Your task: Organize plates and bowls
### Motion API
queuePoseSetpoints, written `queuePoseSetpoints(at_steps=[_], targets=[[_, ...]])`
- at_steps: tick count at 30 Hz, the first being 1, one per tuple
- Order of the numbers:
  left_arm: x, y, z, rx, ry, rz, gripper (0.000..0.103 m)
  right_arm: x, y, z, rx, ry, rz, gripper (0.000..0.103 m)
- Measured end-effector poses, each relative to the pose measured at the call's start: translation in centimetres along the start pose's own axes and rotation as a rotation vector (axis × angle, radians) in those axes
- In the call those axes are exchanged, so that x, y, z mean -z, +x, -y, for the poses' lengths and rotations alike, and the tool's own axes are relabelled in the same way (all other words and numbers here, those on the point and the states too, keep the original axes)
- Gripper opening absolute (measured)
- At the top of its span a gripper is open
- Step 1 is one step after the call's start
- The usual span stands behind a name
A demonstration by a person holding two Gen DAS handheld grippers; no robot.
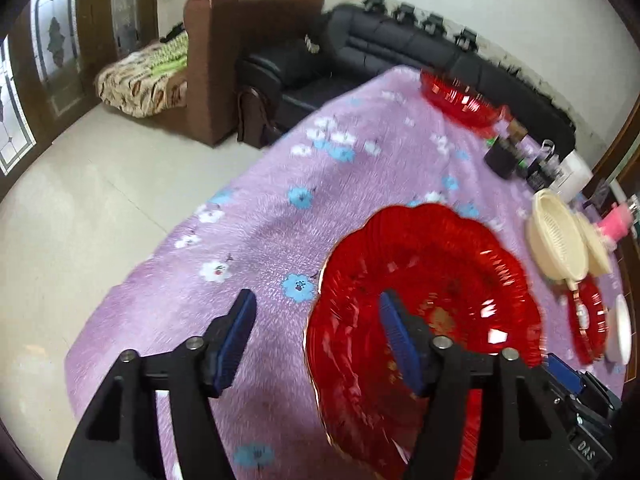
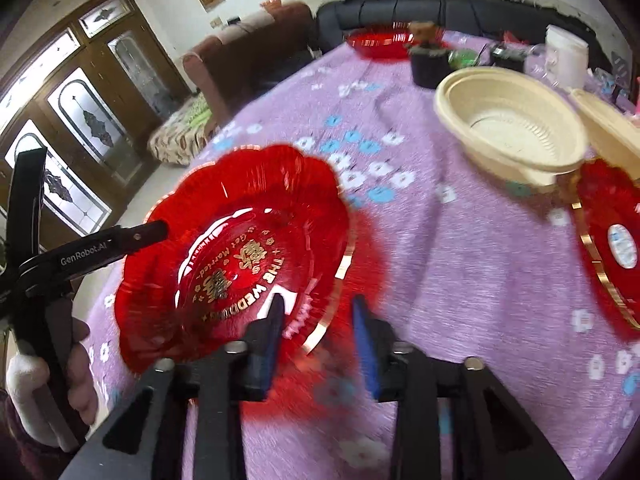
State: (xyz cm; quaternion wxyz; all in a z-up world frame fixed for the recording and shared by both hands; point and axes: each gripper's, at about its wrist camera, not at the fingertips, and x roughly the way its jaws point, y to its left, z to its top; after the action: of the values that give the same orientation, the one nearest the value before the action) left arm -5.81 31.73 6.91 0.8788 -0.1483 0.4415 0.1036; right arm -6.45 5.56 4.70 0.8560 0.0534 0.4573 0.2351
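A red scalloped plate with gold lettering [image 2: 240, 256] is tilted above the purple flowered tablecloth [image 2: 440, 260]; it also shows in the left wrist view [image 1: 432, 280]. My right gripper [image 2: 318, 336] is closed on its near rim, one finger above and one below. My left gripper [image 1: 316, 340] is open, its right finger over the plate's left edge, its left finger over the cloth. A second red plate [image 2: 612, 240] lies at the right. Another red plate [image 2: 380, 42] sits at the far end. Two cream bowls [image 2: 512, 128] stand at the right.
Dark jars and a white mug [image 2: 566, 54] stand at the far right of the table. A black sofa [image 1: 400, 44] and a brown armchair [image 1: 240, 52] stand beyond the table. Tiled floor [image 1: 100, 200] lies to the left.
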Motion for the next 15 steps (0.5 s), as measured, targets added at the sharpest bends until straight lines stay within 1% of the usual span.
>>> queuePoseSetpoints(at_steps=[2,3,4,6,10,13,15], targets=[[0.3,-2.1,0.9,0.019,0.016,0.055,0.075,0.6,-2.1,1.7,0.011,0.007,0.039,0.055],[0.5,-3.1,1.8,0.027,0.036,0.082,0.079,0.8,-2.9,2.5,0.025,0.015,0.053,0.055],[0.6,-3.7,2.5,0.037,0.052,0.098,0.080,1.0,-3.8,3.5,0.038,0.029,0.068,0.055],[1.1,-4.7,4.7,0.082,0.090,0.119,0.082,1.4,-5.6,5.8,0.046,0.073,0.097,0.055],[2.4,-5.4,10.0,0.206,0.188,0.081,0.082,1.7,-8.8,10.3,0.091,0.141,0.159,0.055],[3.4,-5.0,13.8,0.254,0.267,0.056,0.082,1.8,-11.2,14.0,0.158,0.218,0.204,0.055],[4.3,-4.4,16.3,0.273,0.311,0.034,0.082,1.8,-12.0,16.9,0.232,0.289,0.223,0.054]])
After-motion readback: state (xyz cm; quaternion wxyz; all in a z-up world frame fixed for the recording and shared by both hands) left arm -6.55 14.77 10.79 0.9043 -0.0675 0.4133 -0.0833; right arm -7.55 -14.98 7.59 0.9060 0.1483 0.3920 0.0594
